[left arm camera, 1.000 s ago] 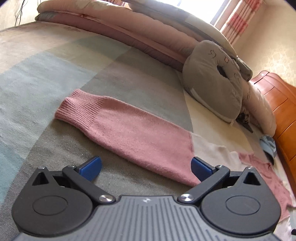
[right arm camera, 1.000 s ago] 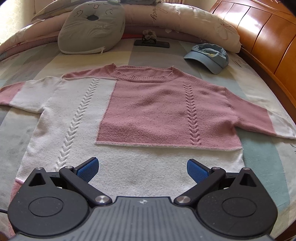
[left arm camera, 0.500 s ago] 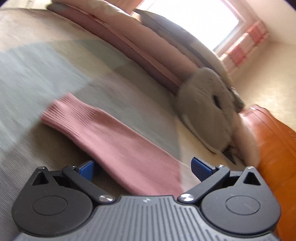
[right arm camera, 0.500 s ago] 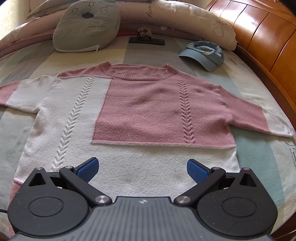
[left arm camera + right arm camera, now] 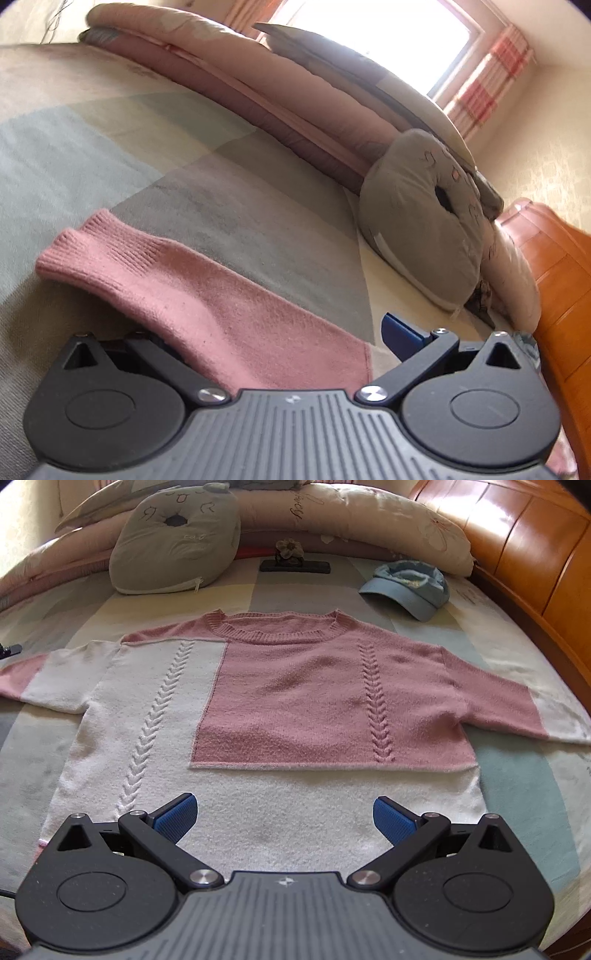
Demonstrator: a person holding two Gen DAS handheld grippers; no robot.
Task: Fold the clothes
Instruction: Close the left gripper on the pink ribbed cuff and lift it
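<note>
The left wrist camera sat low and close over the pink sleeve, looking along the bed toward the window. The right wrist camera stood near the sweater hem, facing the pillows. Both views shared the grey cushion, sleeve and wooden headboard.

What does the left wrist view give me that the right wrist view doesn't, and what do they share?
Only the left wrist view shows the pink sleeve cuff with the sleeve lying between the open left gripper fingers, one finger hidden under it, plus the window and curtain.

Only the right wrist view shows the sweater body spread flat, its neckline, the blue cap, and the open right gripper above the hem.

Both show the grey cushion, the wooden headboard and the bed.
</note>
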